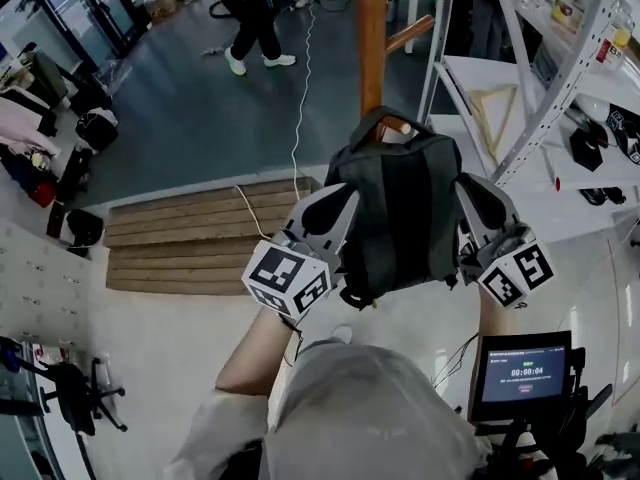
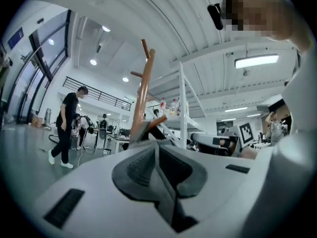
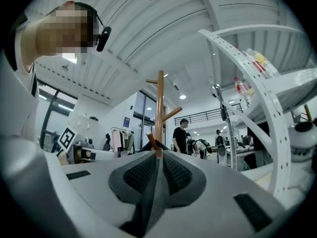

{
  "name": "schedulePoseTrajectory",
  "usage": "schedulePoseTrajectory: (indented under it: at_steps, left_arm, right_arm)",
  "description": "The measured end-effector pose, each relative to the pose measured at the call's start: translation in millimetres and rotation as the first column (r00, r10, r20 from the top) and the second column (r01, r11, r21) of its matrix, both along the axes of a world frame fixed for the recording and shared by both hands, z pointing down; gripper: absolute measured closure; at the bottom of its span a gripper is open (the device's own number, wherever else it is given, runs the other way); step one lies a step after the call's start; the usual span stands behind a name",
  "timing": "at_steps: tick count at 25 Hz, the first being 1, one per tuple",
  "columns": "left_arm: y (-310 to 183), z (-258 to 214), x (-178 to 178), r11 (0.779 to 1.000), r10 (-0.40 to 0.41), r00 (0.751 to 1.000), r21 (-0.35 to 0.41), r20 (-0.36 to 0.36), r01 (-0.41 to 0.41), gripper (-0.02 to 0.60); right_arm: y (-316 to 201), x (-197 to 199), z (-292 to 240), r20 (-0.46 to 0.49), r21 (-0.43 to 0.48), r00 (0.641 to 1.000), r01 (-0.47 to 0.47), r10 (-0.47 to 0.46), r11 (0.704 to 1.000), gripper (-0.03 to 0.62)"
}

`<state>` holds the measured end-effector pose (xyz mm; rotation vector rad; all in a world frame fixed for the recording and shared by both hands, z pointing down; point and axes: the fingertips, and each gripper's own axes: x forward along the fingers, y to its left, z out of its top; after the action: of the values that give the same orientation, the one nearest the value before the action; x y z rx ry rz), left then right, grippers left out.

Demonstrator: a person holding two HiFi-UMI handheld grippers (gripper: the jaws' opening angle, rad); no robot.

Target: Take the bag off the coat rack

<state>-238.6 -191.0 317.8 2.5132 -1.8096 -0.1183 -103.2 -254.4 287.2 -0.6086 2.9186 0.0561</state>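
Dark grey, the bag (image 1: pixel 400 208) hangs in the middle of the head view. Its top loop arches over a wooden peg (image 1: pixel 398 126) of the coat rack (image 1: pixel 372 38), whose pole rises at the bag's 12 o'clock. The left tongs (image 2: pixel 155 150) are closed tight on a thin fold of the bag's fabric at its 9 o'clock side. The right tongs (image 3: pixel 158 157) pinch a like fold at 3 o'clock. Both tongs point toward the rack.
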Motion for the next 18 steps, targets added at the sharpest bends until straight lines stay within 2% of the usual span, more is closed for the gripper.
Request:
schedulePoseTrajectory:
  at_steps: [2, 4, 6, 8, 11, 14, 18]
  left_arm:
    - [-13.0, -32.1, -16.4, 0.999, 0.007, 1.000, 0.031, 0.003, -0.007, 0.522]
    - [-30.9, -59.9, -28.0, 0.999, 0.011, 0.999, 0.049, 0.038, -0.013, 0.486]
    - [-52.5, -80.1, -35.1, 0.999, 0.013, 0.996, 0.047, 0.087, -0.017, 0.460]
    - [-76.4, -94.5, -38.3, 0.999, 0.016, 0.990, 0.033, 0.138, -0.020, 0.437]
    - [-113.4, -101.1, -35.7, 0.999, 0.041, 0.977, -0.011, 0.208, -0.039, 0.414]
    - [-140.8, -104.9, -29.5, 0.995, 0.096, 0.973, -0.055, 0.212, -0.086, 0.406]
    - [-156.0, -108.1, -18.6, 0.984, 0.169, 0.965, -0.092, 0.199, -0.153, 0.402]
  right_arm:
    - [-10.5, -16.7, -20.5, -0.076, 0.087, 0.997, 0.034, -0.028, 0.996, 0.560]
    - [-18.4, -36.2, -33.9, -0.186, 0.179, 0.982, 0.077, -0.043, 0.981, 0.551]
    - [-25.1, -56.0, -37.1, -0.315, 0.251, 0.948, 0.130, -0.046, 0.959, 0.551]
    - [-32.2, -74.1, -33.3, -0.438, 0.290, 0.898, 0.186, -0.042, 0.939, 0.491]
    - [-45.1, -92.2, -18.5, -0.585, 0.305, 0.811, 0.255, -0.031, 0.917, 0.491]
    - [-54.4, -103.1, -0.7, -0.675, 0.276, 0.737, 0.297, -0.035, 0.914, 0.491]
    - [-60.2, -111.6, 3.1, -0.693, 0.258, 0.721, 0.280, -0.025, 0.925, 0.493]
